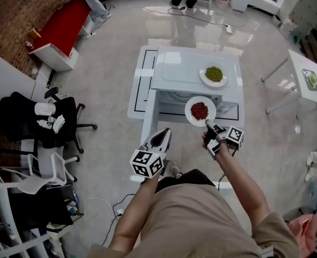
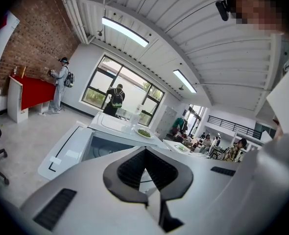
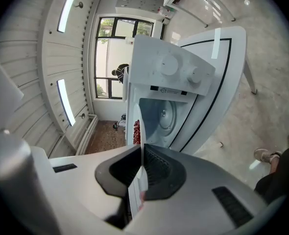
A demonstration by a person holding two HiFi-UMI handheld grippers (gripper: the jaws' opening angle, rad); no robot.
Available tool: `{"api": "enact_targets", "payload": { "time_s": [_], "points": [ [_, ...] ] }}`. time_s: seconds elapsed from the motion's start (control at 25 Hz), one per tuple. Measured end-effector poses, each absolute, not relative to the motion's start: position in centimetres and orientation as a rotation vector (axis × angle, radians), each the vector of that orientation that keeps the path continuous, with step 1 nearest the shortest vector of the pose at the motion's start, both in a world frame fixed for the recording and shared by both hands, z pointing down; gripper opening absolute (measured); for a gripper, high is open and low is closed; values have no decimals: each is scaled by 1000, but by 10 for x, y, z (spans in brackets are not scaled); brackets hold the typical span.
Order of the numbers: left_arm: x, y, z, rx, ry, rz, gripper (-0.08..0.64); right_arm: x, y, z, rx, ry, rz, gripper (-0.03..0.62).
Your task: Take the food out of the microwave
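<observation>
Glossy grey floor, white table [image 1: 139,90] w/ a boxy white microwave [image 1: 185,71], door open. Right gripper [image 1: 209,127] is clamped on the near rim of a round white plate [image 1: 189,114] of red food [image 1: 200,110], held in air just outside the cavity, at the table's front edge. Left gripper [image 1: 161,138]: jaws together, empty. Removal looks nearly done; set-down is left. Plate's face up, approx level; round, so no long axis.
</observation>
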State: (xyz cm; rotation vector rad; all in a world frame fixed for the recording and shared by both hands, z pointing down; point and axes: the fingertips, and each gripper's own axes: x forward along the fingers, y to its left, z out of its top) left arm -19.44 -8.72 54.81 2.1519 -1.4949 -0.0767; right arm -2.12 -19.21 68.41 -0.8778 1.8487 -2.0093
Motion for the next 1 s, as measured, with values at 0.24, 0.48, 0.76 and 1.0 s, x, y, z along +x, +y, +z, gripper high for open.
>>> {"api": "enact_targets", "payload": {
  "time_s": [0.24, 0.48, 0.76, 1.0],
  "points": [
    [-185, -93, 545, 2175, -1505, -60, 6, -4, -176, 653, -857, 1907, -1951, 17],
    [-159, -83, 541, 2197, -1499, -38, 6, 22, -148, 629, -843, 1912, -1926, 18],
    [-122, -67, 519, 2253, -1504, 4, 5, 55, -119, 605, -818, 1905, -1916, 17],
    [-90, -51, 493, 2313, -1504, 11, 5, 79, -92, 584, -788, 1900, -1928, 17]
  ]
}}
